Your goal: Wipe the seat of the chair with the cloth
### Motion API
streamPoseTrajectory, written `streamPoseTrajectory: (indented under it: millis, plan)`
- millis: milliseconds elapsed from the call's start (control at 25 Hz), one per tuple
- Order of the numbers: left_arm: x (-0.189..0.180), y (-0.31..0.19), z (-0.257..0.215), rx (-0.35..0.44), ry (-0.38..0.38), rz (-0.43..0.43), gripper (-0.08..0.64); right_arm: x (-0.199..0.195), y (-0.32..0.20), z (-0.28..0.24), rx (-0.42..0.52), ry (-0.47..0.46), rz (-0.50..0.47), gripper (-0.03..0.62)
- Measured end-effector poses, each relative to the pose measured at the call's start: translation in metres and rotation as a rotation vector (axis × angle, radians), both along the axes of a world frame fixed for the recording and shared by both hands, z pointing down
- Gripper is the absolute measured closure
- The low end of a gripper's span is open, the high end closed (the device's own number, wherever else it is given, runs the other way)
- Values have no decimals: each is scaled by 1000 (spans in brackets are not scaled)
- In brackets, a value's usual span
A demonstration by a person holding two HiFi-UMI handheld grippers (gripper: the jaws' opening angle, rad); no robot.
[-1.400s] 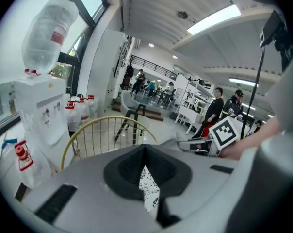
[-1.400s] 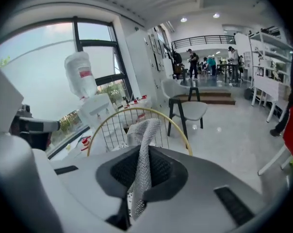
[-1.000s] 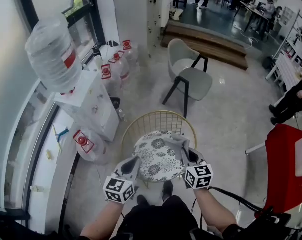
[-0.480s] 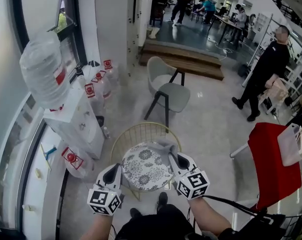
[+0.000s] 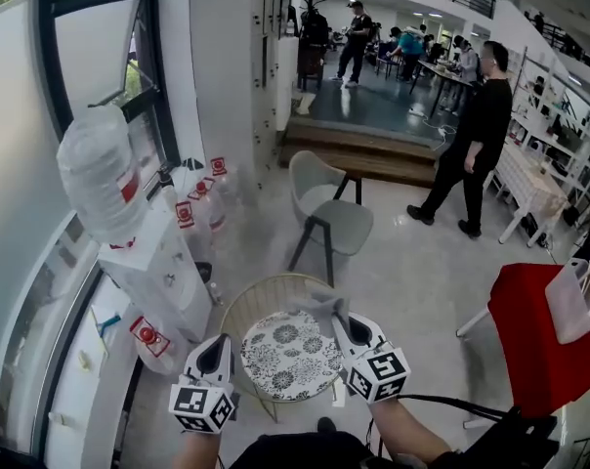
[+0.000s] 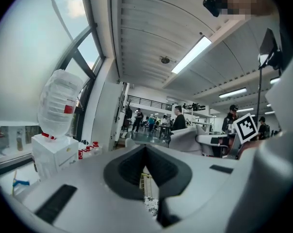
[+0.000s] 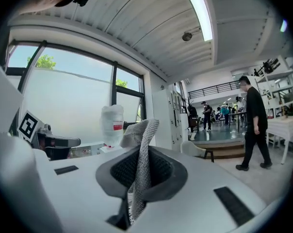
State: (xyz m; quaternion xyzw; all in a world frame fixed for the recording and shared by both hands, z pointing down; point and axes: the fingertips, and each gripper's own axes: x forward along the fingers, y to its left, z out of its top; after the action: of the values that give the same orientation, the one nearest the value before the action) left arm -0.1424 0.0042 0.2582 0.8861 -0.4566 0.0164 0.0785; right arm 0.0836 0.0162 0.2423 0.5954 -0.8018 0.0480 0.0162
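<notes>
The right gripper (image 5: pixel 342 319) has apparently lifted the cloth (image 5: pixel 317 306) off the seat (image 5: pixel 287 358).

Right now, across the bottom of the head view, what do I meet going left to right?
Left gripper → seat → right gripper, shut on the cloth → red chair.

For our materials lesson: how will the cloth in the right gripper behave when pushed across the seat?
Likely floppy: the cloth folds over itself where the right gripper pinches it. Probably light, since a small pinch holds it. Its knitted texture may drag and bunch on the seat.
</notes>
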Motion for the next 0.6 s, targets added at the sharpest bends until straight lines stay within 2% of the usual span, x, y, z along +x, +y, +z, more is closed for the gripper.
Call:
streamPoseTrajectory:
  millis: [160,320,600]
  plan:
    - [16,4,-16,30,13,7,554,16,0,-10,18,-8,6,569]
    - [19,3,-26,49,41,-24,554,23,-3,-15,28,-8,-8,569]
    - [36,4,-35,93,32,-16,554,35,-6,-16,24,-12,-25,569]
